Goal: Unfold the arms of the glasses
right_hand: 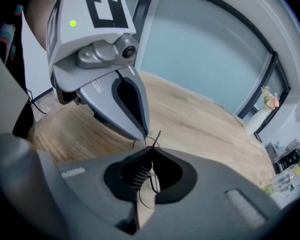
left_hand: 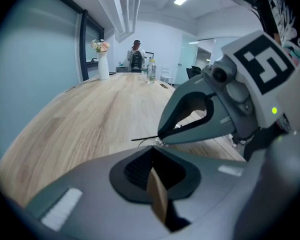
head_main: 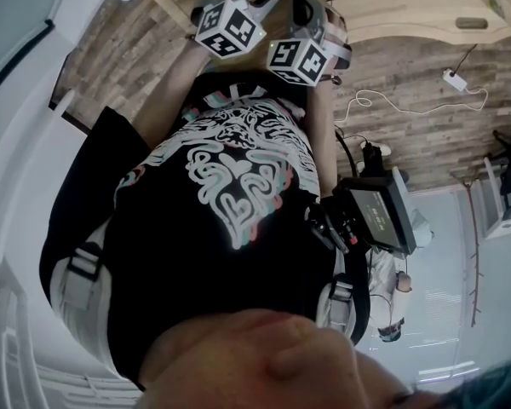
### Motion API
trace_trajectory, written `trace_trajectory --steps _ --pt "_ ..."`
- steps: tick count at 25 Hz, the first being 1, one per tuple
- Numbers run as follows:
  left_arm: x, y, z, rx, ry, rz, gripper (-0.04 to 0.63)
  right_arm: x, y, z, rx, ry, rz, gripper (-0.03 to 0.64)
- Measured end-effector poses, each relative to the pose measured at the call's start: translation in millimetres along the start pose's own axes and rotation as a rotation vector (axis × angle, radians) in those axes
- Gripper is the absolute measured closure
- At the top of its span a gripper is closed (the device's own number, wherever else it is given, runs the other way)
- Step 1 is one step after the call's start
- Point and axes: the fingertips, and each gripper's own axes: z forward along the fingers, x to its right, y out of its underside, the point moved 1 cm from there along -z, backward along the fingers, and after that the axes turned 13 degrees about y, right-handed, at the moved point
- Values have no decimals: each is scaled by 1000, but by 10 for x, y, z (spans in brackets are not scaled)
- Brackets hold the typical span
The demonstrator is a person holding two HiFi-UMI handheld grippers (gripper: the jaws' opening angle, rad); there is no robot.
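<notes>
left gripper [left_hand: 152, 149] and right gripper [right_hand: 150, 155] fingers both pinch the wire glasses [right_hand: 156, 139]; best swing one arm outward gently.

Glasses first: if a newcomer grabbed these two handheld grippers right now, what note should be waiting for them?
Right gripper: shut on the glasses, thin wire frame between its jaws.
Left gripper: jaws together at the frame, tip to tip with the right one, seemingly pinching it.
Both hold the glasses over the wooden table.
Done: one thin arm sticks out from the frame; how far open, I can't tell.
Left: finish that arm, then the other, which isn't visible.
</notes>
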Motion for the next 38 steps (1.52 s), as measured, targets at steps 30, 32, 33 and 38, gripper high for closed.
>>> trace_trajectory --steps 30,32,33,38 --pt "-77 123 46 -53 -24 -126 606 464 -73 -683 203 151 568 609" --pt "-74 111 52 -36 -19 -155 606 513 -10 -718 205 168 603 609" --pt "-71 101 56 -33 -19 -159 606 551 34 -735 210 181 639 609" --pt "-80 148 89 -12 -3 -195 606 652 334 -793 207 226 851 609"
